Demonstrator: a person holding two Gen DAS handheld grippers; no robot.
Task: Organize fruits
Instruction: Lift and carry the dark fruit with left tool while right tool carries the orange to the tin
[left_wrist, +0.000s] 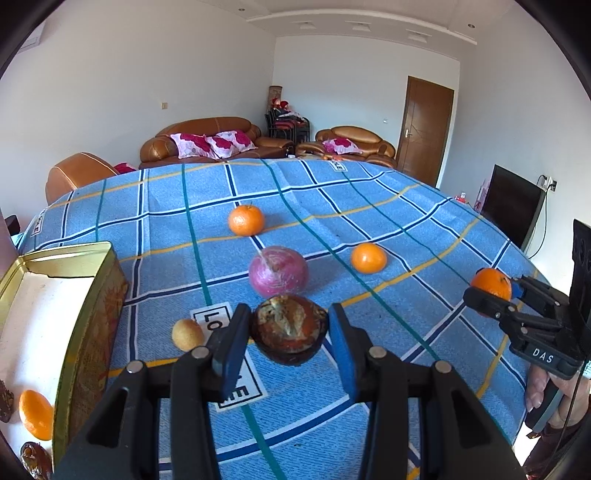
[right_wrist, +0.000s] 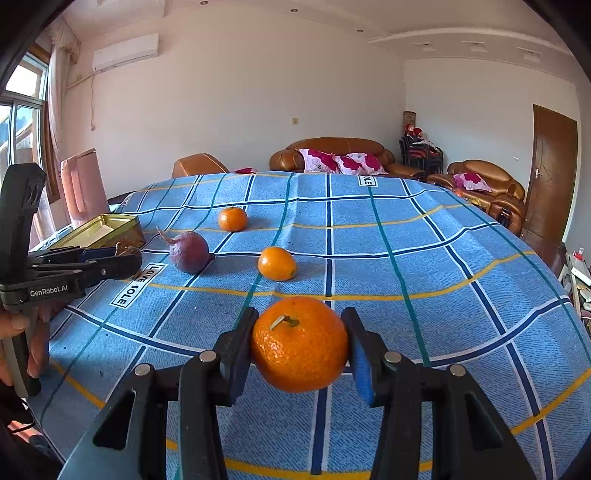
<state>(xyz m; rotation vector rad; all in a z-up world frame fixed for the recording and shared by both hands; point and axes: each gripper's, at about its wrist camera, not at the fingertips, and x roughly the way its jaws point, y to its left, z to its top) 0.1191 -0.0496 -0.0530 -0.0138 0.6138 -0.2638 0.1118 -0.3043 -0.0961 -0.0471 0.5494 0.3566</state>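
Blue checked cloth on the bench, and each gripper holds a fruit.

Low centre of the left wrist view, the left gripper (left_wrist: 290, 338) has its jaws closed on a dark brown mangosteen (left_wrist: 290, 330) (its rind looks dried and mottled). Low centre of the right wrist view, the right gripper (right_wrist: 300, 345) has its jaws pressed against both sides of a stemmed tangerine (right_wrist: 300, 343). A purple radish-like root (left_wrist: 278, 270), two loose tangerines (left_wrist: 246, 220) (left_wrist: 368, 258) and a small yellow fruit (left_wrist: 187, 334) lie apart on the cloth. At lower left of the left wrist view stands an open gold tin (left_wrist: 90, 321), one more tangerine (left_wrist: 36, 414) inside it.
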